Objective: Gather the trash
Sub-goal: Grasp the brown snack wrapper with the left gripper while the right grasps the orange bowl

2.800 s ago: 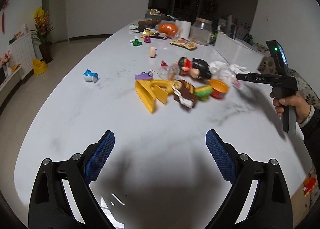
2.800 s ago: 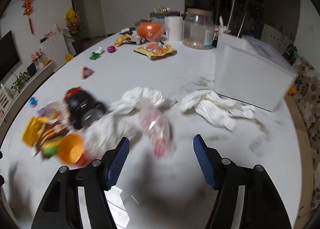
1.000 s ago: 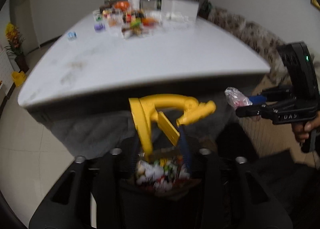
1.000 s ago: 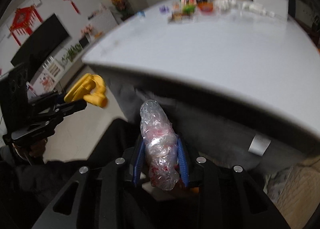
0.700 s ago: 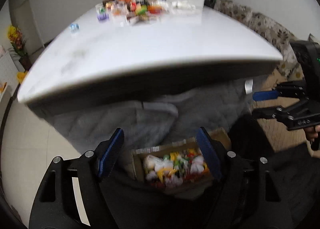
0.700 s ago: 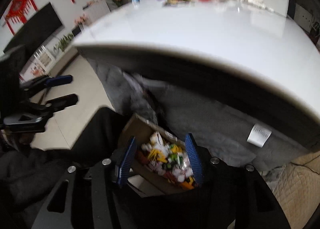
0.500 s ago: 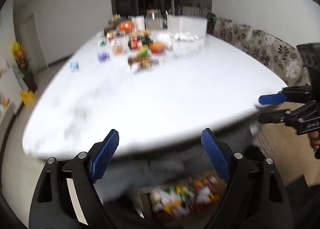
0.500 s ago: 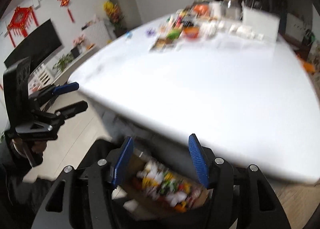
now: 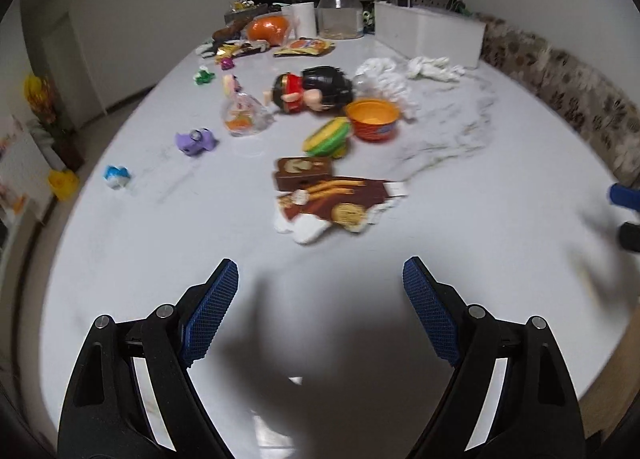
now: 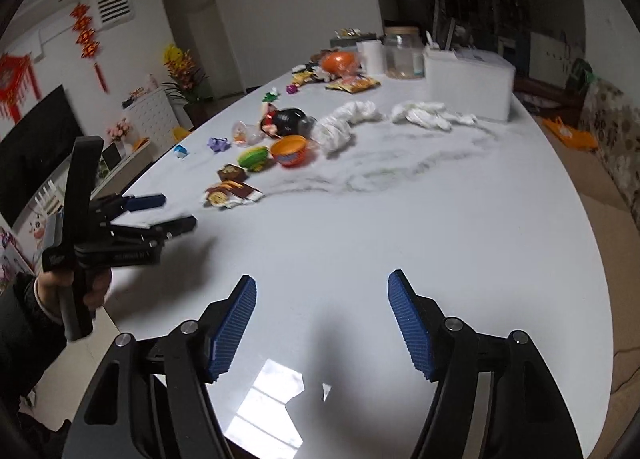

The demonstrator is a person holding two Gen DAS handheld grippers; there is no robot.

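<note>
Both emptied, the left gripper and right gripper return wide open over the table.

From my left wrist view, the right gripper is cut off by the right edge; print on the brown wrapper blurs unreadably.

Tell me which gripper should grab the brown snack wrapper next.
Left. The left gripper is open and pointed straight at the brown snack wrapper, the nearest trash ahead of it. The right gripper, also open, faces bare table, with the wrapper far off to its left.
</note>
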